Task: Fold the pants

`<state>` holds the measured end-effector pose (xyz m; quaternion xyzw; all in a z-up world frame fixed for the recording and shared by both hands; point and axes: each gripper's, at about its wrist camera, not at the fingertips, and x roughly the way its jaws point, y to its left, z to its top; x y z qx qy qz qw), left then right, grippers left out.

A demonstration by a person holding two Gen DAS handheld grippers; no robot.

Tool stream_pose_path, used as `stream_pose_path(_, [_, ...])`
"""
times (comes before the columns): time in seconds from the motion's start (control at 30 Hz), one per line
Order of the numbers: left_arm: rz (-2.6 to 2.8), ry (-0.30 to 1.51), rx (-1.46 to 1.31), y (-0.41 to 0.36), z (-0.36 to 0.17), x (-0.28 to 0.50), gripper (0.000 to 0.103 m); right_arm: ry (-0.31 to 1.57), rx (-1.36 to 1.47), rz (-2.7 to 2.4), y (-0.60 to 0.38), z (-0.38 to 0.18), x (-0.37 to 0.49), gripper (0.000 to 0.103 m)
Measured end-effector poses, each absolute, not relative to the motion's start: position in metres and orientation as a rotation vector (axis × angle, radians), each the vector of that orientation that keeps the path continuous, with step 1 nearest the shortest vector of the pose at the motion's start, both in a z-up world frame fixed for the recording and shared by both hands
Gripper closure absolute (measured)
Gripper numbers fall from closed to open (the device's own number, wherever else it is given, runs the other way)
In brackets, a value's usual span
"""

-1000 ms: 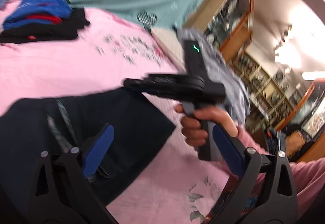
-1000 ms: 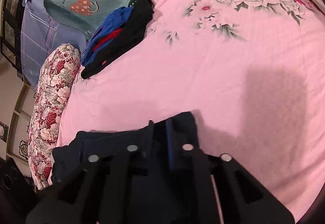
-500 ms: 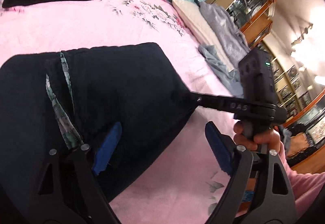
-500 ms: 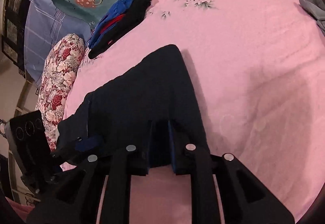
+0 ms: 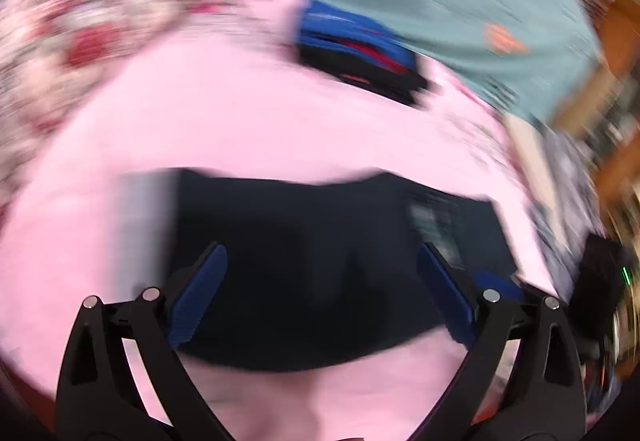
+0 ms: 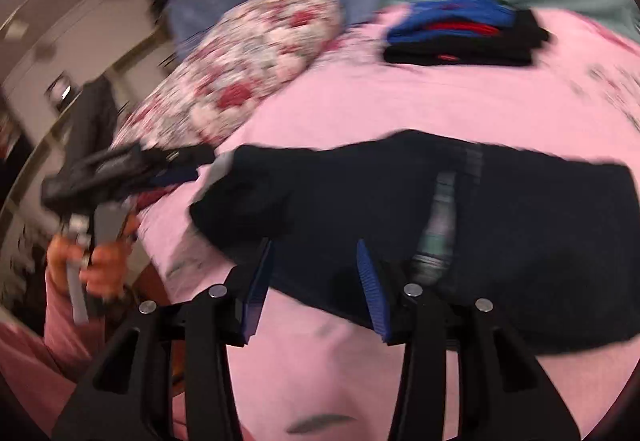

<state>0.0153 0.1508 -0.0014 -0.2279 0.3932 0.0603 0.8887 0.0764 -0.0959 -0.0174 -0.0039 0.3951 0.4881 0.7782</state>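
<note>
Pants: dark, folded into a broad band, flat on the pink bed.
Left gripper: jaws opening, spread wide above the pants, pads clear of the cloth, nothing held.
Right gripper: jaws opening, about halfway, over the pants' near edge, gripping nothing.
Folded clothes stack: far side of bed, well apart.

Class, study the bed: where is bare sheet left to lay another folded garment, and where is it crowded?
Bare pink sheet lies between the dark pants and the folded stack, and along the near edge below the pants. It is crowded by the floral pillow.
</note>
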Motion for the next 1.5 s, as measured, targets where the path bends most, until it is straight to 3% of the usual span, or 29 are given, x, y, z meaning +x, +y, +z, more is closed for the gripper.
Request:
stream_pose_path(0.27, [0.358, 0.807, -0.615, 0.234, -0.014, -0.024, 0.006, 0.645, -0.468, 1.22, 0.006, -0.008, 0.011, 0.054])
stream_pose_path(0.6, [0.265, 0.795, -0.703, 0.258, -0.032, -0.037, 0.006, 0.658, -0.753, 1.135, 0.074, -0.047, 0.004, 0.054])
stream_pose_path(0.7, [0.248, 0.788, -0.703, 0.263, -0.033, -0.041, 0.006, 0.665, -0.763, 1.125, 0.082, -0.053, 0.008, 0.054])
stream_pose_path(0.83, [0.209, 0.776, -0.741, 0.27, -0.033, -0.041, 0.006, 0.665, -0.763, 1.095, 0.088, -0.051, 0.017, 0.077])
stream_pose_path(0.9, [0.176, 0.768, -0.776, 0.274, -0.033, -0.043, 0.006, 0.721, -0.675, 1.116, 0.084, -0.043, 0.028, 0.08])
stream_pose_path(1.17, [-0.025, 0.773, -0.922, 0.268, -0.037, -0.049, 0.006, 0.789, -0.463, 1.12, 0.07, -0.025, 0.047, 0.081])
stream_pose_path(1.5, [-0.292, 0.782, -1.122, 0.233, -0.058, -0.025, 0.006, 0.749, -0.42, 1.118, 0.061, -0.018, 0.046, 0.081])
